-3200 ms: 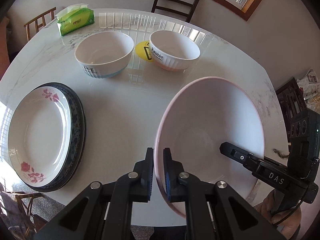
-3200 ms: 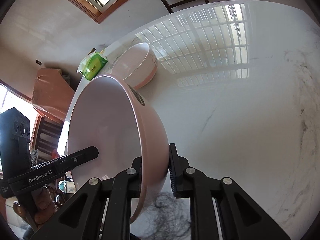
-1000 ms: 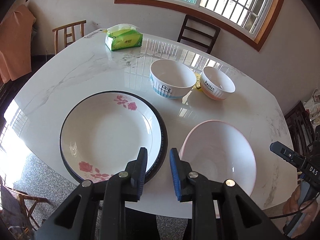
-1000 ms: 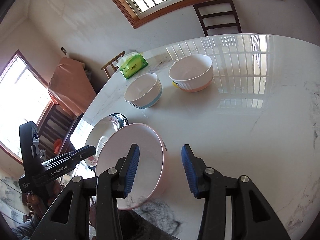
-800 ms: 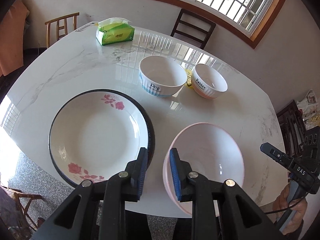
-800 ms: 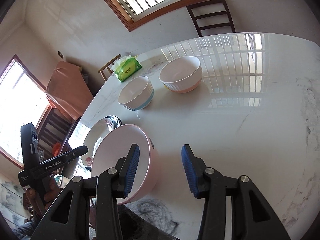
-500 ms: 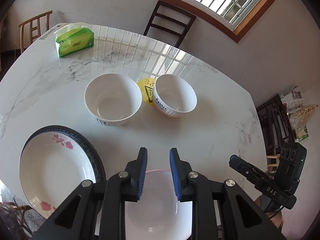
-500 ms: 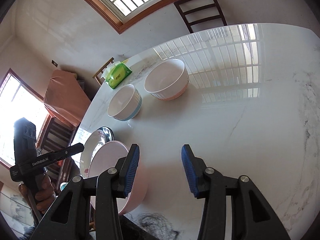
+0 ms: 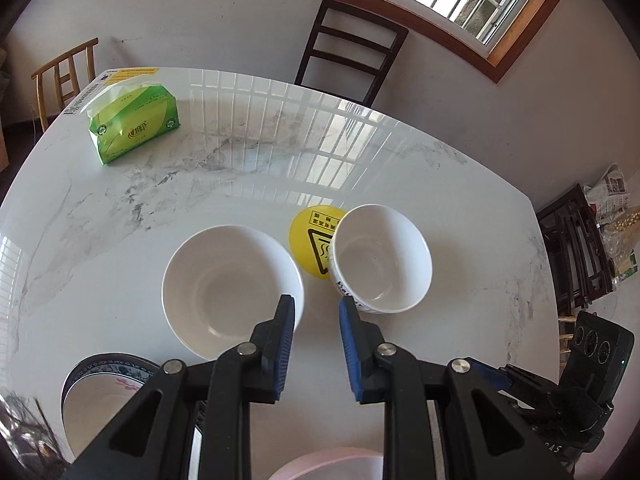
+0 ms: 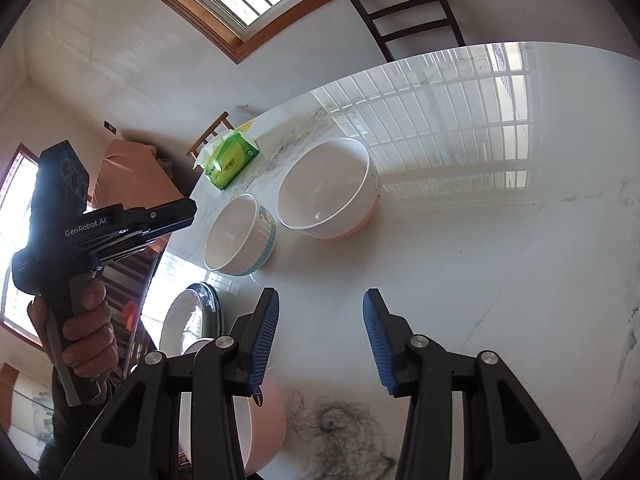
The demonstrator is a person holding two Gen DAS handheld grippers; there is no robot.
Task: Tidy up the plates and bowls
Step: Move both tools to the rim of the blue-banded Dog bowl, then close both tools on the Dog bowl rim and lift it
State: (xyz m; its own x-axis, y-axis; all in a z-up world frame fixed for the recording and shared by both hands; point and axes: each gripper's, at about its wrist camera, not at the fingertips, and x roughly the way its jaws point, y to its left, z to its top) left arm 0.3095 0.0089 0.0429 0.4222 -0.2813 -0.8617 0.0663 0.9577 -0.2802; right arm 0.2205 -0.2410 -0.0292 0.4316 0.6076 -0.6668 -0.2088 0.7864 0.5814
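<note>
Marble surface [image 9: 248,168], white with grey veining, glossy; window bars reflected across its far half.

Left hand-held gripper [image 9: 316,316]: blue pads parted by a narrow gap, nothing between them. It hangs over the surface, pointing steeply down. Its left fingertip overlaps the near rim of the blue-banded white bowl [image 9: 228,272] in the left wrist view; contact cannot be told.

Right hand-held gripper [image 10: 320,312]: blue pads set moderately apart, bare surface between them, nothing held.

Bowls: blue-banded white bowl at 11 o'clock from the left gripper tips. White bowl with a pink base [image 9: 382,258] at 1 o'clock from the same tips, upright, black lettering on its side. Both bowls stand near each other, apart. A yellow round warning sticker [image 9: 314,240] lies on the surface between them, partly behind the pink-based bowl.

Pink bowl [image 10: 264,420]: at the near edge of the surface, directly below the right gripper's left finger, at 7 o'clock from its tips; only a rim sliver shows at 6 o'clock in the left wrist view.

Plates: floral white plate stacked on a dark-rimmed plate [image 9: 108,364], at 8 o'clock from the left gripper, near edge of the surface.

Green tissue pack [image 9: 134,128] at the far left corner. Dark wooden chair [image 9: 352,60] beyond the far edge.

Person's hand [image 10: 86,328] grips the left gripper's handle.
</note>
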